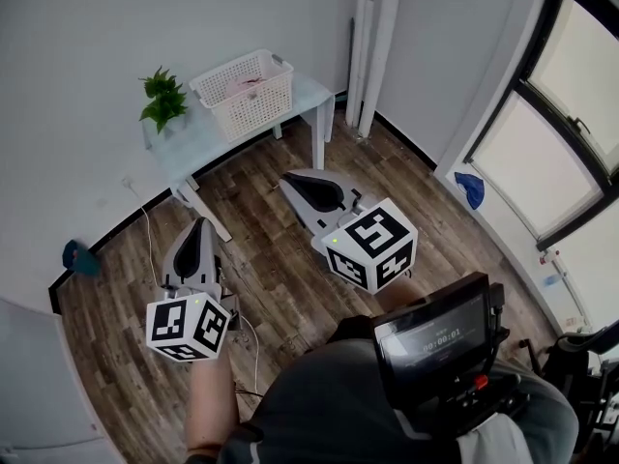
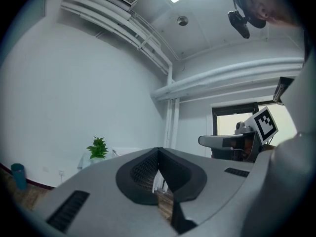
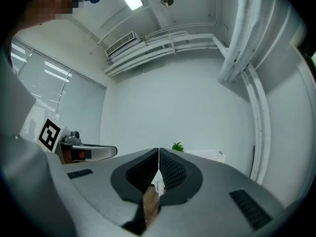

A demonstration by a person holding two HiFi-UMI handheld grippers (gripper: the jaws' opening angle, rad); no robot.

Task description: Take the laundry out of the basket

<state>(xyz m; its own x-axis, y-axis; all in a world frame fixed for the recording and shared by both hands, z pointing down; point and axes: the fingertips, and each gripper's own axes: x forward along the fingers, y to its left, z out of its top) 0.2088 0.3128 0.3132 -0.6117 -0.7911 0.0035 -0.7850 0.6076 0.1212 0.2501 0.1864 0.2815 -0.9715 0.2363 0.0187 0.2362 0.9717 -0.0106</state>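
Your right claw and left claw, both closed and empty, point toward the basket on the worktop well ahead, the right one nearer.

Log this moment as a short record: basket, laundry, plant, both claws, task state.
basket: white basket on the table, at its right end
laundry: pinkish laundry lying inside the basket
plant: green plant on the table, left of the basket
left claw: left claw shut, empty, over the floor, short of the table
right claw: right claw shut, empty, also short of the table
task state: nothing taken out yet
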